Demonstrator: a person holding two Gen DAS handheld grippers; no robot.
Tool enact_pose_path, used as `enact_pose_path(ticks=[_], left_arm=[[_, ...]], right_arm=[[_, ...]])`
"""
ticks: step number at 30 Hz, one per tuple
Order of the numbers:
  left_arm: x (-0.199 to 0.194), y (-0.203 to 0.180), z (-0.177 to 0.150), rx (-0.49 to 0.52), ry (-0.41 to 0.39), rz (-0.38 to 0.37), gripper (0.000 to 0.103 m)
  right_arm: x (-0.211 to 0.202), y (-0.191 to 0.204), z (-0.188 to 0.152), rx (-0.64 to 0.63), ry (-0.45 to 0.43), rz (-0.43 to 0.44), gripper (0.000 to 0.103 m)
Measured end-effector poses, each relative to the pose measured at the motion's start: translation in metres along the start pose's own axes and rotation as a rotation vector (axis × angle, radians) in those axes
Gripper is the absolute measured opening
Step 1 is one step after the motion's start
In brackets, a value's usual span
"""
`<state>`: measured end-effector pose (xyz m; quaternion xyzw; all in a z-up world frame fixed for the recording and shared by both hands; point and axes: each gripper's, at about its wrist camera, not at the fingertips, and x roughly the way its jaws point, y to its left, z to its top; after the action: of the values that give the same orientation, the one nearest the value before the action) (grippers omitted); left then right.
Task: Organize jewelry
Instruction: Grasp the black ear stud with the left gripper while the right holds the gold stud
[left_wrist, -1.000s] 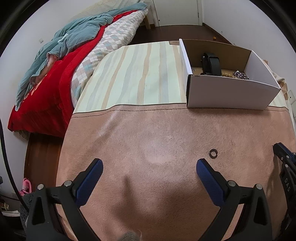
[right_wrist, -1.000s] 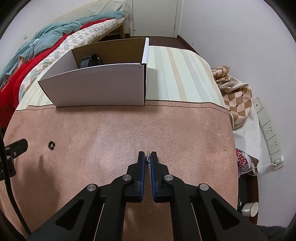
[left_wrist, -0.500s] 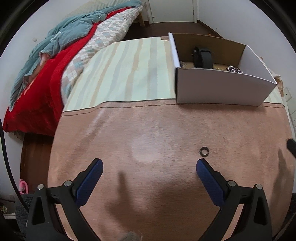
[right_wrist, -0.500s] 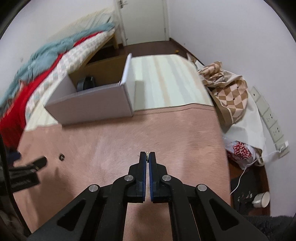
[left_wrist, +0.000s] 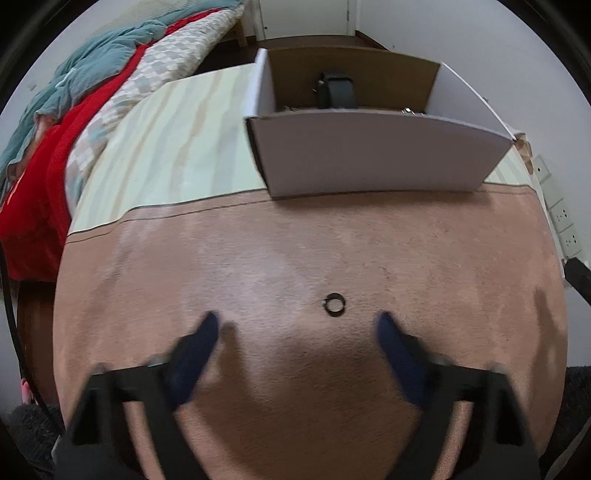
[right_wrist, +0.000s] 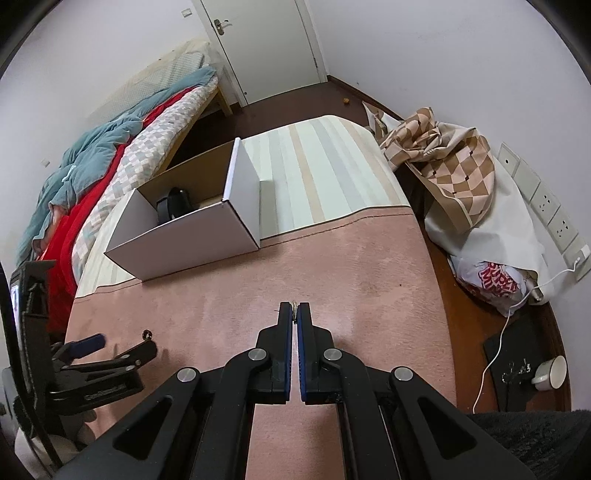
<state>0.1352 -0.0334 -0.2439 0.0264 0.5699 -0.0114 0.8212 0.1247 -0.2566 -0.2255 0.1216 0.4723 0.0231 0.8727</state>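
Note:
A small dark ring (left_wrist: 334, 304) lies on the pink mat (left_wrist: 258, 258), just ahead of my left gripper (left_wrist: 297, 325) and a little right of its middle. The left jaws are closing, blurred, and the pads do not touch the ring. In the right wrist view the same ring (right_wrist: 147, 334) sits by the left gripper (right_wrist: 122, 343). My right gripper (right_wrist: 294, 314) hangs above the mat, shut on a tiny metal piece of jewelry (right_wrist: 294, 307) that peeks out at its tips. Behind stands a white cardboard box (left_wrist: 369, 155) with a black watch (left_wrist: 338, 90) inside.
The box (right_wrist: 192, 236) rests on a striped cloth (right_wrist: 325, 177) beyond the mat. A bed with red and teal blankets (right_wrist: 92, 173) lies to the left. At the right are a checked cloth heap (right_wrist: 443, 162), wall sockets (right_wrist: 546, 206), a cable and a cup (right_wrist: 550, 373) on the floor.
The left gripper has come down and forward towards the ring and its jaws have narrowed. The right gripper has risen and rolled with the small piece still pinched.

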Motion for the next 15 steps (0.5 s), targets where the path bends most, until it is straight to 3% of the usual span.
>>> enact_pose_path(ticks=[3, 4, 5, 15], left_arm=[[-0.004, -0.004, 0.0, 0.009, -0.02, -0.044, 0.035], [-0.005, -0.008, 0.001, 0.023, -0.018, -0.046, 0.013], [-0.006, -0.011, 0.001, 0.034, -0.011, -0.048, 0.005], [-0.032, -0.022, 0.009, 0.065, -0.075, -0.062, 0.004]], right_arm=[[-0.001, 0.001, -0.001, -0.001, -0.002, 0.001, 0.003], [-0.001, 0.001, 0.0, 0.0, -0.001, 0.002, 0.003], [-0.001, 0.001, -0.001, 0.002, -0.001, 0.001, 0.003], [-0.012, 0.005, 0.004, -0.004, -0.03, 0.012, 0.003]])
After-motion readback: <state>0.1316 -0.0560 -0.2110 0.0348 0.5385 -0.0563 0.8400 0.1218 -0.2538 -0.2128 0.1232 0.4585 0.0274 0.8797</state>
